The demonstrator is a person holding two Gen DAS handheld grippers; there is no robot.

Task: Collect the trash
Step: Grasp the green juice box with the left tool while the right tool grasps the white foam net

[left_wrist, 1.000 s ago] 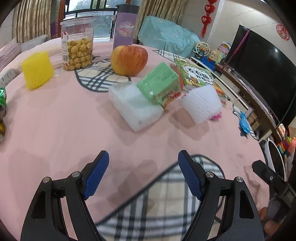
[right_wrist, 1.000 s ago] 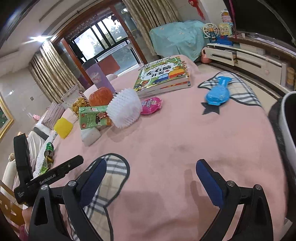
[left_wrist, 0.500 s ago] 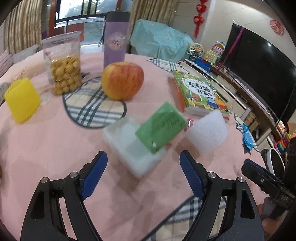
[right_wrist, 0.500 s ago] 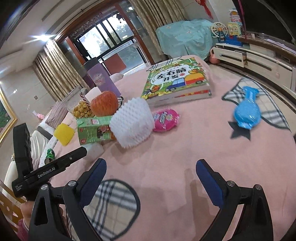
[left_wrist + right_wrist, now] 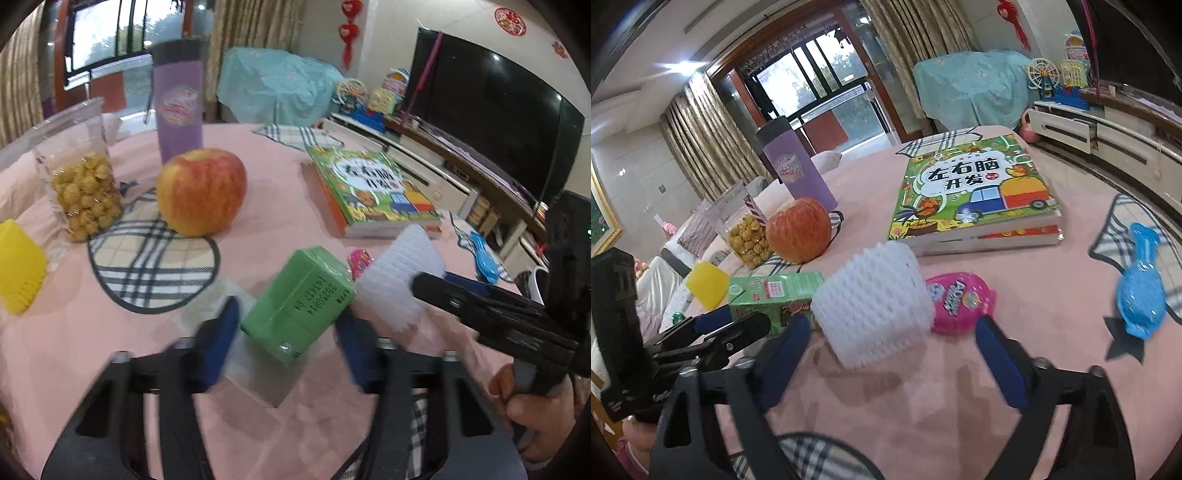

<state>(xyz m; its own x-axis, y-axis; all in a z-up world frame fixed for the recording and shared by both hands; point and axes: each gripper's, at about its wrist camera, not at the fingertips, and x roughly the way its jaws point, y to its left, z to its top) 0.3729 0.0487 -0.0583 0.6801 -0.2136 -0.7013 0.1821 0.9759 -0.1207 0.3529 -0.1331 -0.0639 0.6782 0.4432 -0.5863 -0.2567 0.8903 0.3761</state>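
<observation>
Left wrist view: left gripper [image 5: 286, 332], blue pads, jaws just closing around a green carton [image 5: 299, 304] lying atop a white foam block [image 5: 255, 363] on the pink tablecloth [image 5: 74, 350]; pads flank the carton, contact not confirmed. Apple [image 5: 201, 192], popcorn jar [image 5: 79, 181], picture book [image 5: 373, 190] behind. Right wrist view: right gripper [image 5: 888, 363], jaws just narrowing yet apart, white foam net [image 5: 873, 304] between them, untouched. Pink packet [image 5: 960, 301] just beside the net; blue wrapper [image 5: 1141, 295] well apart.
</observation>
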